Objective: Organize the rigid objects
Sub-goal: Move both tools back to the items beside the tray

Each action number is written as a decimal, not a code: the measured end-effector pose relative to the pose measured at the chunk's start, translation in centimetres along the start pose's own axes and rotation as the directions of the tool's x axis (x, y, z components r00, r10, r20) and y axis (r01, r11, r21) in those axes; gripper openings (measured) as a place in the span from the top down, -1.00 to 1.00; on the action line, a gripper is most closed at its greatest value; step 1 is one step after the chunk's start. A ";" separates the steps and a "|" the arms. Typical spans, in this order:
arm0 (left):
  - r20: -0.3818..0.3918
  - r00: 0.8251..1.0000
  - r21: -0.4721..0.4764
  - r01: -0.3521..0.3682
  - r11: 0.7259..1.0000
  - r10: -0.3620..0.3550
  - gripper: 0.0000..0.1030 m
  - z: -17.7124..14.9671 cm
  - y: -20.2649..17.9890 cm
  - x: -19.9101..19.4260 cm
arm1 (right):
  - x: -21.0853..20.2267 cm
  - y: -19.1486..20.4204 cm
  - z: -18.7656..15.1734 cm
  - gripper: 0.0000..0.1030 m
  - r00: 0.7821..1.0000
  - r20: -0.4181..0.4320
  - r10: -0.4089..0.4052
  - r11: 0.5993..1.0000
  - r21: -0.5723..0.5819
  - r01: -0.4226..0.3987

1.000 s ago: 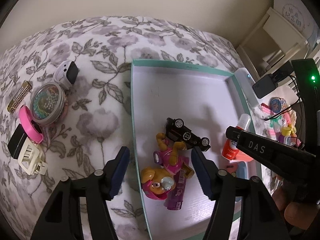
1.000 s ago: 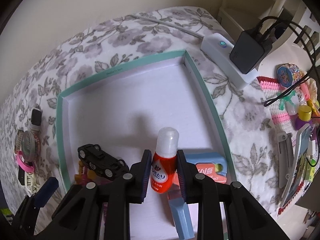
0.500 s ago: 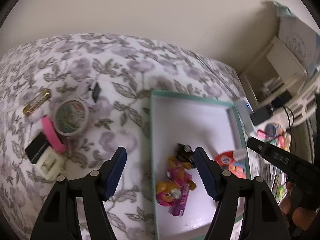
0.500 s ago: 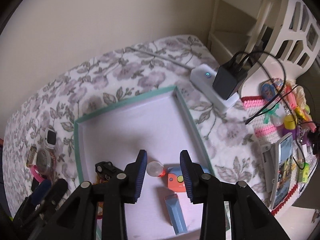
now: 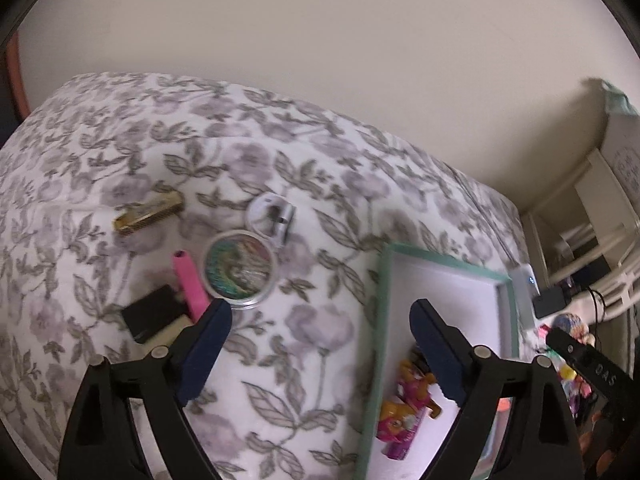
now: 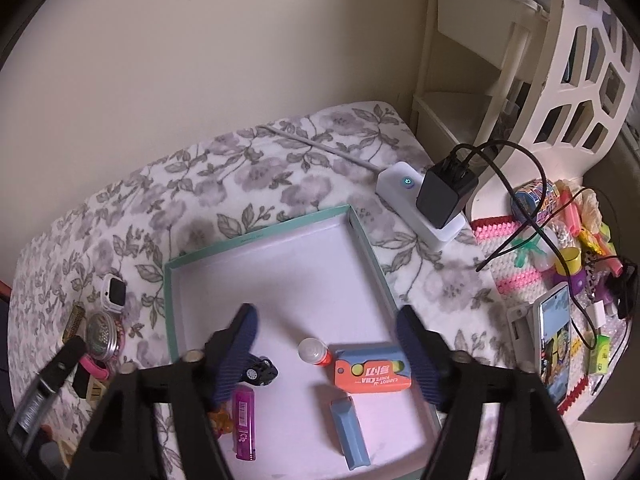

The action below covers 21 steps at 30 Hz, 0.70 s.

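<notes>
A teal-rimmed box lies on the floral blanket. A red bottle with a white cap stands free in it, beside an orange toy knife, a blue bar, a black toy car and a purple stick. My right gripper hovers above the bottle, jaws opening, nothing between them. My left gripper hangs over the blanket left of the box rim, jaws opening and empty. Ahead of it lie a round tin, a white watch, a gold harmonica and a pink piece.
A pink pup toy lies in the box's near corner. Right of the box are a white power strip with a black charger, a phone and a pink mat of trinkets. A wall and a white shelf stand behind.
My right gripper let go of the red bottle, spread wide and rose; the bottle now stands in the box. My left gripper swung left off the box and up, opening wider.
</notes>
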State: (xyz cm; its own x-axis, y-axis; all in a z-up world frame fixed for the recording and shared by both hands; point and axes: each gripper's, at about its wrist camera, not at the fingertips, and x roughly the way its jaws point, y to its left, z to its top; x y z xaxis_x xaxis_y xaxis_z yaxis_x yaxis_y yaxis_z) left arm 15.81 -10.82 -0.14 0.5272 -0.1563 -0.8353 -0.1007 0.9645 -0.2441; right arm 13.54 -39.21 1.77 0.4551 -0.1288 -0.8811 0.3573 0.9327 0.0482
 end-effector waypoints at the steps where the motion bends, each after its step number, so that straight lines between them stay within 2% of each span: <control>1: 0.000 1.000 -0.006 -0.008 1.000 0.008 -0.78 0.1 0.3 0.0 | 0.1 0.0 0.0 -0.68 1.000 0.001 -0.005 1.000 -0.002 0.005; 5: -0.006 1.000 -0.037 -0.029 0.999 0.029 -0.78 0.3 1.4 0.2 | 0.4 0.2 -0.1 -0.74 1.000 0.000 -0.007 1.000 -0.007 0.007; 7: -0.012 1.000 -0.048 -0.029 0.998 0.028 -0.86 0.4 1.8 0.4 | 0.5 0.4 -0.1 -0.78 1.000 -0.001 -0.006 1.000 -0.011 0.006; 8: -0.018 1.000 -0.054 -0.024 0.998 0.023 -0.99 0.4 2.0 0.4 | 0.6 0.4 -0.1 -0.83 1.000 -0.002 -0.006 1.000 -0.014 0.006; 9: -0.023 1.000 -0.066 -0.018 0.998 0.017 -1.00 0.5 2.3 0.5 | 0.7 0.5 -0.1 -0.95 1.000 0.001 -0.006 1.000 -0.014 0.006; 10: -0.024 1.000 -0.079 -0.014 0.997 0.012 -1.00 0.6 2.6 0.5 | 0.7 0.6 0.0 -1.00 1.000 0.005 -0.004 1.000 -0.015 0.004; 18: 0.010 1.000 -0.182 0.007 0.983 -0.005 -1.00 1.9 6.2 -0.6 | 0.5 3.0 0.1 -1.00 0.999 0.033 0.006 0.997 -0.071 -0.003; 21: 0.046 0.999 -0.217 -0.015 0.976 0.025 -1.00 2.6 8.1 -1.6 | 0.1 4.5 0.1 -1.00 0.998 0.049 0.031 0.996 -0.090 -0.027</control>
State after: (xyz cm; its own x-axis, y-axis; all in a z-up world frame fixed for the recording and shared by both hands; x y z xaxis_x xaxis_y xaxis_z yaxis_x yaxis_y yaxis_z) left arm 16.31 -2.21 0.49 0.5624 -0.1223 -0.8178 -0.2889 0.8976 -0.3330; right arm 15.24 -35.09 1.90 0.5056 -0.1162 -0.8549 0.2699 0.9625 0.0288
